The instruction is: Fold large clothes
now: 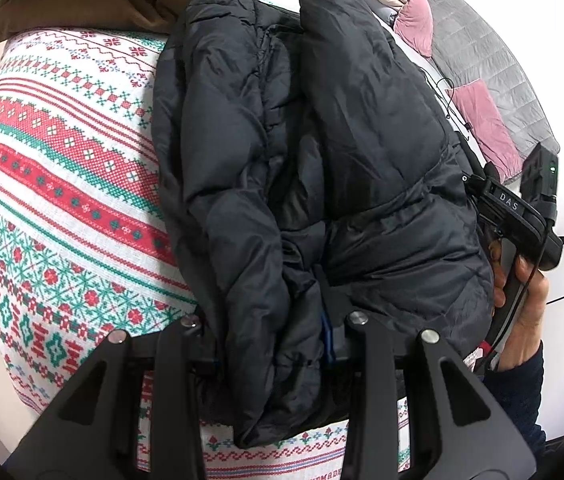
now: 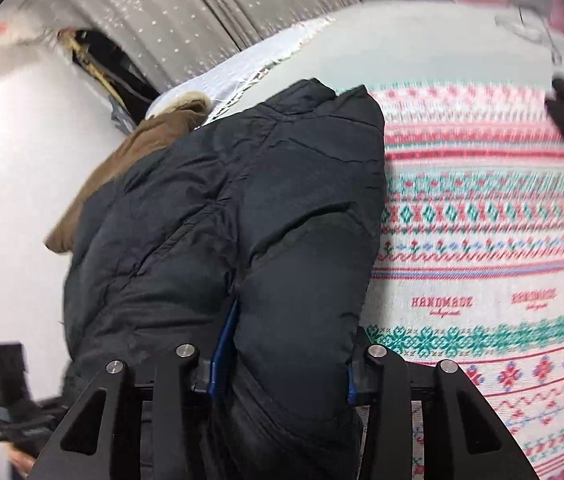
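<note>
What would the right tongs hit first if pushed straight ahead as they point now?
The dark puffer jacket: the right tongs already have a padded fold between their fingers, so any advance only pushes deeper into it.

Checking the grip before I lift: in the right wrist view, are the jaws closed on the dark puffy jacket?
Yes, the right gripper has a padded fold of the dark quilted puffer jacket bulging between its blue-padded jaws.

Patterned tablecloth [image 1: 62, 168]; grey sofa [image 1: 493, 64]; pink cushions [image 1: 485, 124].

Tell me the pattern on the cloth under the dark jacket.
Red, green and white cross-stitch-style bands on the cloth, clearest in the left wrist view.
</note>
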The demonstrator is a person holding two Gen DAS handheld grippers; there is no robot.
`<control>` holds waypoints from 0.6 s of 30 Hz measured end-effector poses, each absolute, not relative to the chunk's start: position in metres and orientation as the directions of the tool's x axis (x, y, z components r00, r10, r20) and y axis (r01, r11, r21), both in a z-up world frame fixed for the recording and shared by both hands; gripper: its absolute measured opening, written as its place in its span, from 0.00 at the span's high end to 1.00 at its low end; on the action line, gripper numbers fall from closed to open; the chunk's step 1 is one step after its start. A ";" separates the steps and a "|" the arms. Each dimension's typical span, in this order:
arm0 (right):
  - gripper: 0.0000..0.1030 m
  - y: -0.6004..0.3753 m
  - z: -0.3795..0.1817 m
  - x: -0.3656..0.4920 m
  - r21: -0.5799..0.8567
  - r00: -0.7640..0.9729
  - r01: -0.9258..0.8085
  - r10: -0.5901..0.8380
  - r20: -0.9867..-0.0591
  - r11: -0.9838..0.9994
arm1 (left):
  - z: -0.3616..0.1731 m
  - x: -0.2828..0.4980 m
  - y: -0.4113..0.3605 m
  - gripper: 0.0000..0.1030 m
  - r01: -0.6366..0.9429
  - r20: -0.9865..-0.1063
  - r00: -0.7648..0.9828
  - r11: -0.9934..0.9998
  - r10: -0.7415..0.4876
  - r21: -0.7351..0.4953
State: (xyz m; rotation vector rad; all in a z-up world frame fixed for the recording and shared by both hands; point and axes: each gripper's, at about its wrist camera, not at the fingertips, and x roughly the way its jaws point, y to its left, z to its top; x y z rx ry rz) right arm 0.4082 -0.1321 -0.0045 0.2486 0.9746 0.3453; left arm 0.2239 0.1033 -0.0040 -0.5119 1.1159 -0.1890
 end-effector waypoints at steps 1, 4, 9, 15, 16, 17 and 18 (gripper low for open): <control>0.60 -0.127 -0.003 0.406 0.336 0.524 -0.178 0.378 -0.764 0.925 | -0.004 0.225 0.102 0.64 -0.106 -0.808 0.439 0.870 -0.393 -0.481; 0.61 -0.111 0.002 0.403 0.269 0.551 -0.187 0.327 -0.768 0.945 | -0.003 0.226 0.098 0.64 -0.103 -0.809 0.443 0.875 -0.387 -0.474; 0.61 -0.103 0.002 0.402 0.236 0.566 -0.186 0.300 -0.767 0.954 | -0.001 0.229 0.091 0.63 -0.092 -0.807 0.445 0.876 -0.389 -0.473; 0.63 -0.125 0.005 0.386 0.243 0.577 -0.177 0.301 -0.760 0.954 | 0.003 0.230 0.085 0.69 -0.076 -0.800 0.471 0.887 -0.372 -0.456; 0.63 -0.133 0.008 0.379 0.242 0.582 -0.178 0.300 -0.756 0.954 | 0.002 0.229 0.085 0.71 -0.074 -0.799 0.476 0.889 -0.367 -0.452; 0.64 -0.135 0.010 0.376 0.238 0.587 -0.180 0.298 -0.753 0.954 | 0.004 0.228 0.084 0.72 -0.070 -0.799 0.481 0.892 -0.361 -0.446; 0.64 -0.134 0.012 0.373 0.234 0.594 -0.182 0.296 -0.748 0.955 | 0.005 0.228 0.083 0.74 -0.067 -0.799 0.484 0.895 -0.358 -0.442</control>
